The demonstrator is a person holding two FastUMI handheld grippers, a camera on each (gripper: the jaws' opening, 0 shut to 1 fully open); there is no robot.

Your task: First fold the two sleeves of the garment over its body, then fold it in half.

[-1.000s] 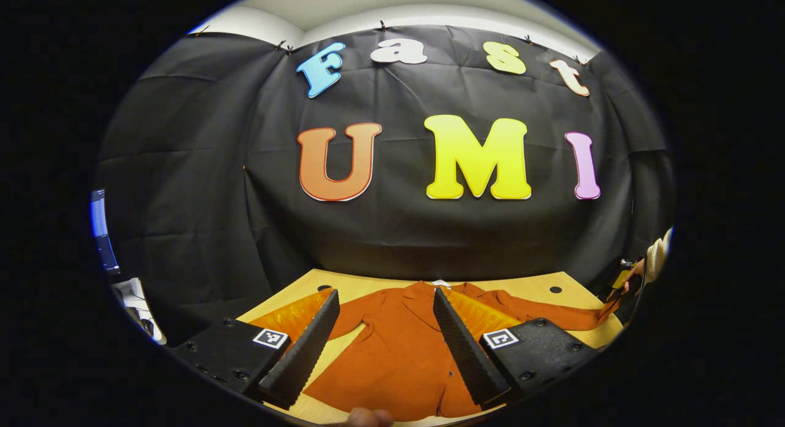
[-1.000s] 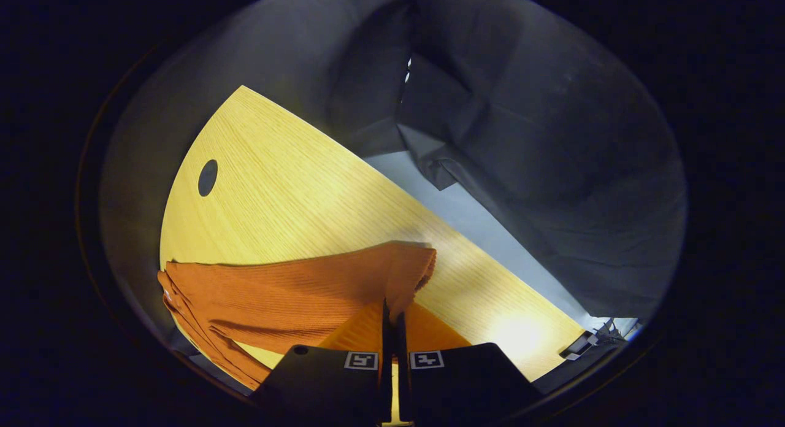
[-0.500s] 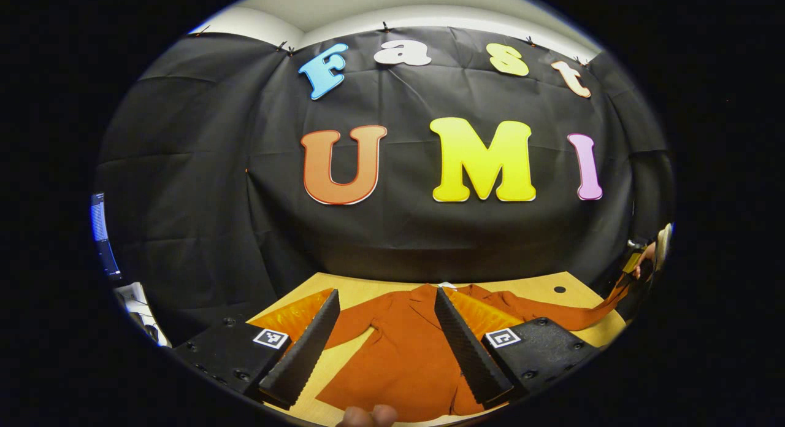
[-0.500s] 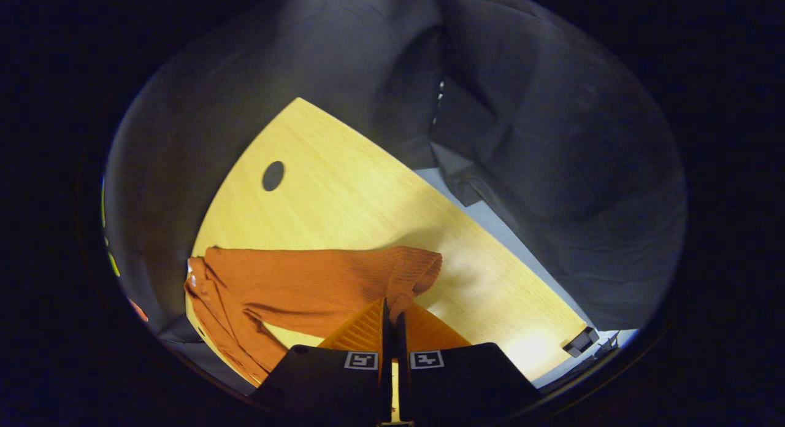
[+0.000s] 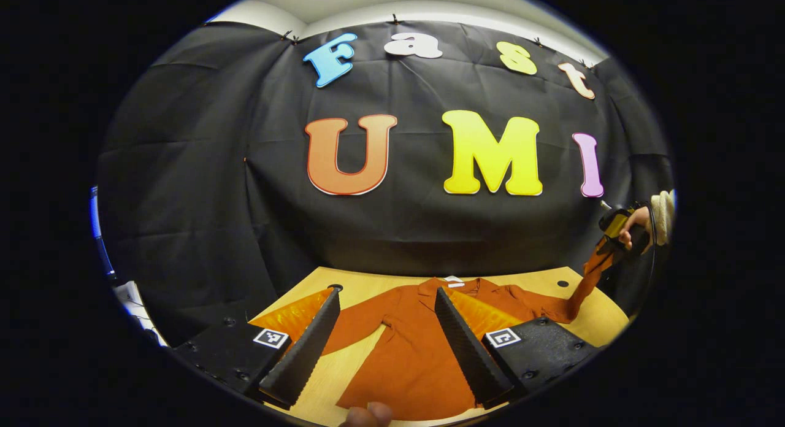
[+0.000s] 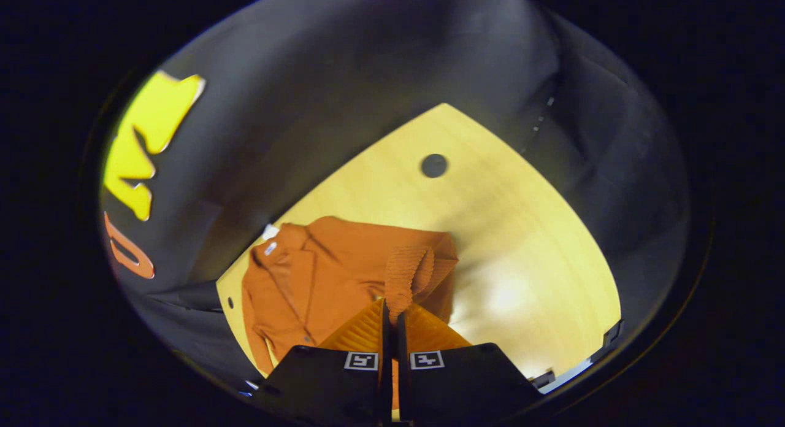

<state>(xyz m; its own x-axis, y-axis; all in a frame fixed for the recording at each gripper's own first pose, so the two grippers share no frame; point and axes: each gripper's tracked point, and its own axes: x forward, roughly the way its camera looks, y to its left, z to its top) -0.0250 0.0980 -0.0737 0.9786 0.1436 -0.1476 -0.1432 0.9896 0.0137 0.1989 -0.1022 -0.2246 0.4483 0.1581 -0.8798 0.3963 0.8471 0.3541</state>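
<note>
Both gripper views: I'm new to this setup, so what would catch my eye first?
The orange garment spread on the wooden table. The right gripper is shut on one sleeve cuff and holds it above the table; in the left gripper view that sleeve slopes up to it at far right. The left gripper hovers open over the body.

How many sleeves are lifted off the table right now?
1. The right sleeve hangs from the right gripper, its fingers shut on the cuff. The left sleeve lies flat on the table.
</note>
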